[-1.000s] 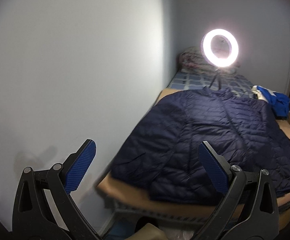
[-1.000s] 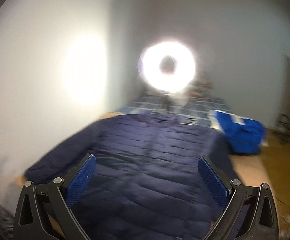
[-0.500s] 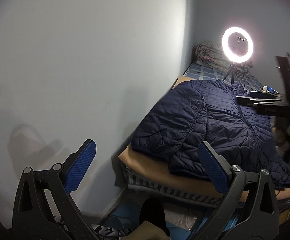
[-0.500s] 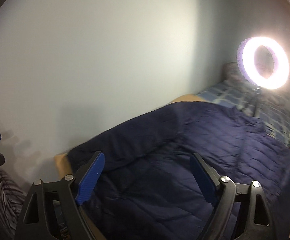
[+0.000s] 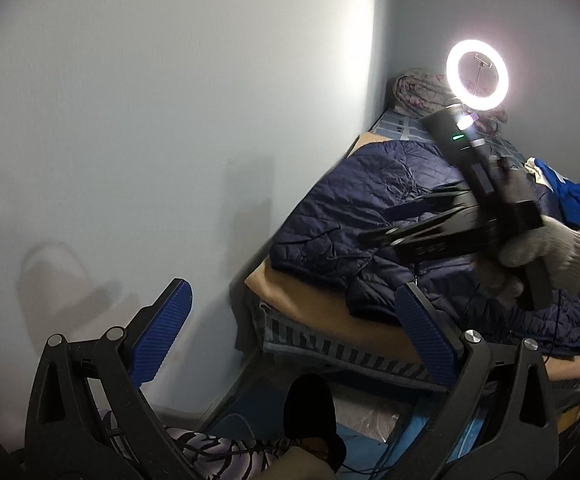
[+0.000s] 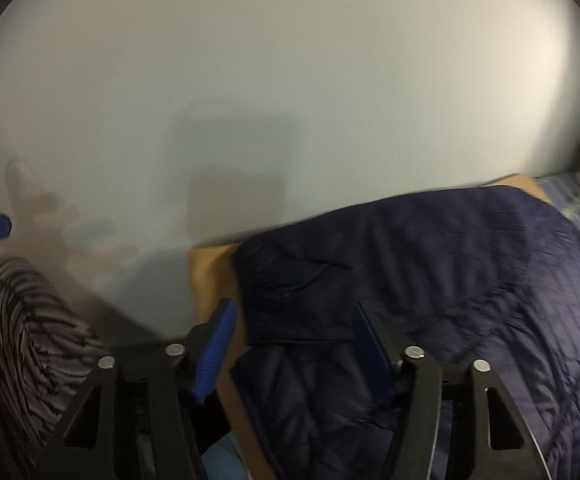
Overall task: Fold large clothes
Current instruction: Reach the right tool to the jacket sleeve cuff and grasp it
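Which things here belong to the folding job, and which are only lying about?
Belong to the job:
- navy jacket, spread on the bed
- left gripper, open
- right gripper, open, near the jacket's sleeve

Only lying about:
- ring light
- blue cloth beyond the jacket
- rolled blanket by the wall
- striped cloth

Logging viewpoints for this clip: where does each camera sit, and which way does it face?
Left wrist: on the left gripper, off the bed's corner, facing the navy puffer jacket, ring light, the right gripper and gloved right hand.
Right wrist: on the right gripper, jaws open low over the jacket's sleeve, facing the wall.
Shared: jacket, bed, wall.
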